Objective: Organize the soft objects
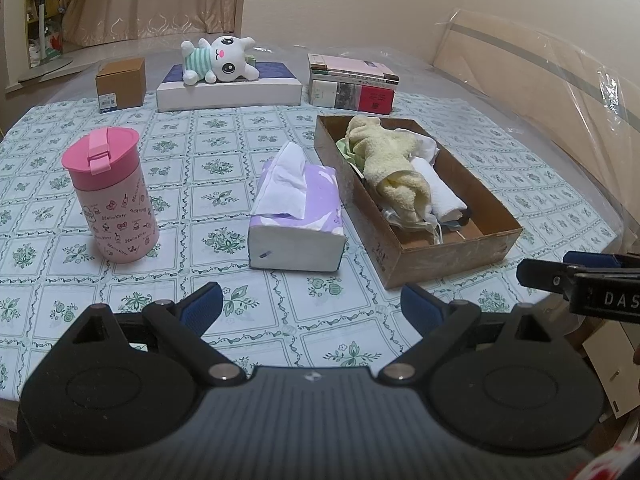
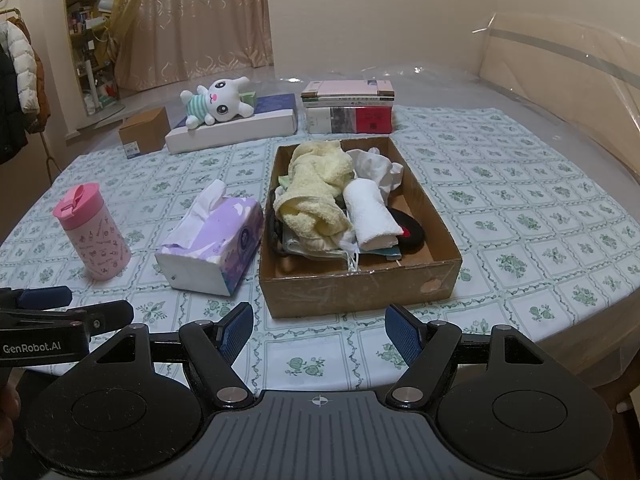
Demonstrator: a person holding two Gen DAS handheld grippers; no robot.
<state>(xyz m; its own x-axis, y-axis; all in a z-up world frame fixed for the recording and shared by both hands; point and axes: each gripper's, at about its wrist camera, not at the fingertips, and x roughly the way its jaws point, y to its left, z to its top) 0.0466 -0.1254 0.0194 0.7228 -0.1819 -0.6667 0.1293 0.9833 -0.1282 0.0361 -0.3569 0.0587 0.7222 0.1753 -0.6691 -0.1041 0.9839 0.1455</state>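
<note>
A brown cardboard box (image 2: 356, 292) (image 1: 452, 256) holds a yellow towel (image 2: 316, 196) (image 1: 392, 168), a rolled white cloth (image 2: 374, 220) (image 1: 440, 192) and other soft items. A purple tissue pack (image 1: 296, 208) (image 2: 212, 244) lies left of the box. A white plush toy (image 1: 218, 60) (image 2: 218, 106) lies on a flat white box at the back. My left gripper (image 1: 310, 308) is open and empty over the table's near edge. My right gripper (image 2: 318, 328) is open and empty just before the cardboard box.
A pink Hello Kitty cup (image 1: 110, 196) (image 2: 92, 236) stands at the left. A small brown carton (image 1: 120, 84) and a stack of books (image 1: 352, 84) sit at the back. The table wears a floral cloth (image 1: 208, 148). Plastic-wrapped furniture (image 1: 560, 92) stands at the right.
</note>
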